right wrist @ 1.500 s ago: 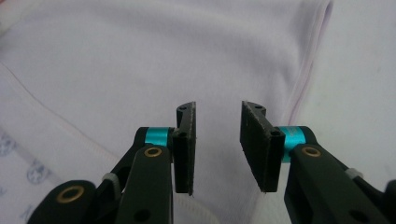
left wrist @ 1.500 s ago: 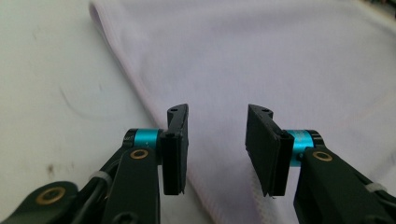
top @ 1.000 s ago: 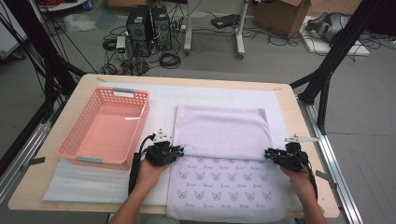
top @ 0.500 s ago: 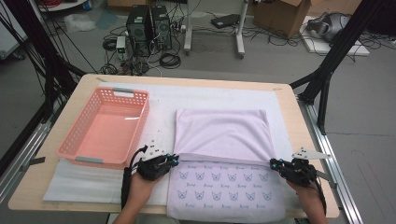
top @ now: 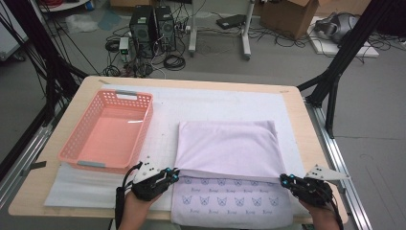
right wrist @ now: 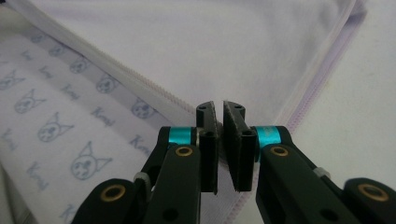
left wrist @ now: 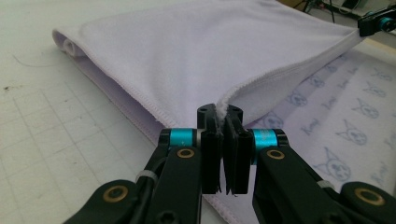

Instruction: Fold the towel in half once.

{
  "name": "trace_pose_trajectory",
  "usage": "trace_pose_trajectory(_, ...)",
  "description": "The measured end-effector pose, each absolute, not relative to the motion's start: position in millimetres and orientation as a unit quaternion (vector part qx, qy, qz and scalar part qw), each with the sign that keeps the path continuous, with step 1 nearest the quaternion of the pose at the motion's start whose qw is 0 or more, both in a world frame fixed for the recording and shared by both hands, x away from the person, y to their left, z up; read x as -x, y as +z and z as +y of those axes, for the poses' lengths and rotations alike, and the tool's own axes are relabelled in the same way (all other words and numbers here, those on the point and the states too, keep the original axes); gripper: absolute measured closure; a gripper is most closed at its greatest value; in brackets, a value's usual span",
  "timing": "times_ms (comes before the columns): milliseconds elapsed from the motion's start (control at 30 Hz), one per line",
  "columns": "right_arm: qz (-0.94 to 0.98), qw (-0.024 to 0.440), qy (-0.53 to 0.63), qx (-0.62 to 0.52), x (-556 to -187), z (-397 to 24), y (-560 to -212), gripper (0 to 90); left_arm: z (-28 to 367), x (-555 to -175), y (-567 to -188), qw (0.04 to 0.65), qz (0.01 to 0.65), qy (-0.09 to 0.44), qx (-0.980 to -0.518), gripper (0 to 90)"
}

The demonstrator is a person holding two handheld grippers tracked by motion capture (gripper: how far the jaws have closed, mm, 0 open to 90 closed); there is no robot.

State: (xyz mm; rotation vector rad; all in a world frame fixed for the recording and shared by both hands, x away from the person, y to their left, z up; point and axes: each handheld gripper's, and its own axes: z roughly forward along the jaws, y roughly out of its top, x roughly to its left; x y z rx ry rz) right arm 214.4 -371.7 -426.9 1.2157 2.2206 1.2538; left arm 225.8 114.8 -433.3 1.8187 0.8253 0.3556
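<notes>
both claws pinch corners of the lilac cat-print towel (top: 230, 148): left gripper (top: 173, 175) at seven o'clock, right gripper (top: 283, 180) at five, holding the folded edge taut so it lays flat beside the pink plastic basket (top: 107, 132).

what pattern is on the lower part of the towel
Small blue-grey cat faces with script words on the pale lilac towel; clearest in the right gripper view.

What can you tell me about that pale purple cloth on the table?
The towel is soft, pale lilac fabric with stitched hems; its lower layer is printed with small cat faces. It lies on a white mat, folded over, the plain side on top. The left tool and right tool each pinch a corner of its folded edge.
</notes>
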Motion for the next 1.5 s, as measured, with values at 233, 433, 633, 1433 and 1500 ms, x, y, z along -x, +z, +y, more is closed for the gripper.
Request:
trace_pose_trajectory(233,0.777,0.152,0.442,-0.420,-200.1,-373.0,-423.6,84.4,117.0,-209.7,-431.0,0.535,0.343,0.142,-0.759,85.4)
trace_pose_trajectory(433,0.783,0.143,0.435,-0.422,-185.7,-374.2,-423.9,84.7,117.7,-190.5,-434.8,0.529,0.336,0.125,-0.769,85.7)
trace_pose_trajectory(633,0.788,0.125,0.428,-0.425,-170.2,-377.9,-426.1,84.7,119.8,-177.8,-440.0,0.524,0.331,0.099,-0.779,84.8)
trace_pose_trajectory(1433,0.790,0.169,0.368,-0.460,-240.7,-341.7,-444.3,84.7,53.1,-251.2,-451.3,0.430,0.336,0.148,-0.825,58.1)
trace_pose_trajectory(1500,0.790,0.168,0.371,-0.459,-238.2,-343.4,-443.7,86.4,51.4,-249.1,-450.8,0.428,0.330,0.149,-0.828,77.2)
